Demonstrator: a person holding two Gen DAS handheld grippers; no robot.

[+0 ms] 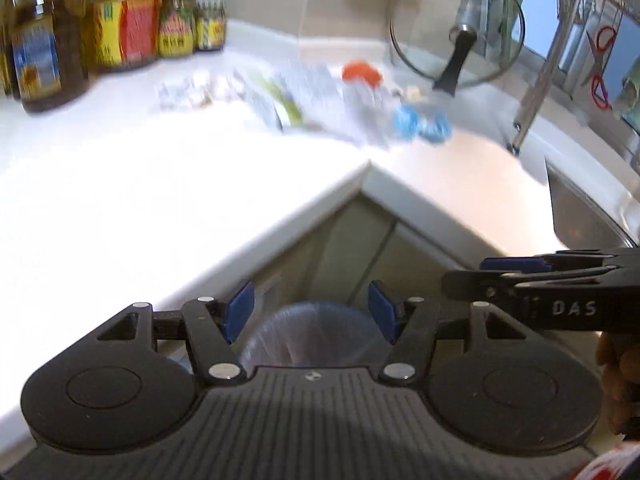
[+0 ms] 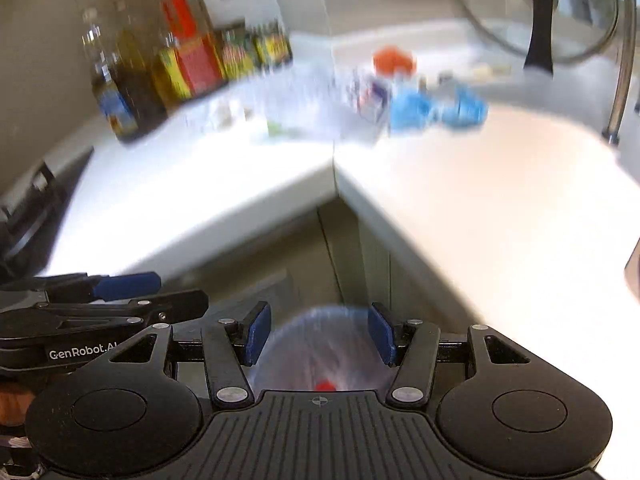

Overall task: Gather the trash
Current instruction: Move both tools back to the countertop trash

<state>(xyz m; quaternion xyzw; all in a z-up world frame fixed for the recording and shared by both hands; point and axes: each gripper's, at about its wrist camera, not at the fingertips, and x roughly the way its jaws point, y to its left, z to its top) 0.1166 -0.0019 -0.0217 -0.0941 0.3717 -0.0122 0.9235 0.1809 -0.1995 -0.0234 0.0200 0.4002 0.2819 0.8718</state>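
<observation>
Left wrist view: left gripper point(image 1: 312, 312) and right gripper point(image 2: 318, 334) both stand half-wide, empty, above a lined bin point(image 2: 320, 344). Trash pile point(image 1: 304, 100) sits on the counter point(image 1: 120, 184) corner. Judged step: reaching; next, close on one piece.

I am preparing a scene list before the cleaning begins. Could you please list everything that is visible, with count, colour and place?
countertop: one, white, L-shaped
bottles and jars: several, amber and yellow-red, back left of counter
trash pile: blurred; white-green wrappers, orange piece, blue piece, counter's corner
glass lid: one, clear with black handle, leaning at back right
scissors: one, red, hanging far right
bin with bag: one, translucent, below counter
left gripper: black, blue pads, open
right gripper: same, open
</observation>
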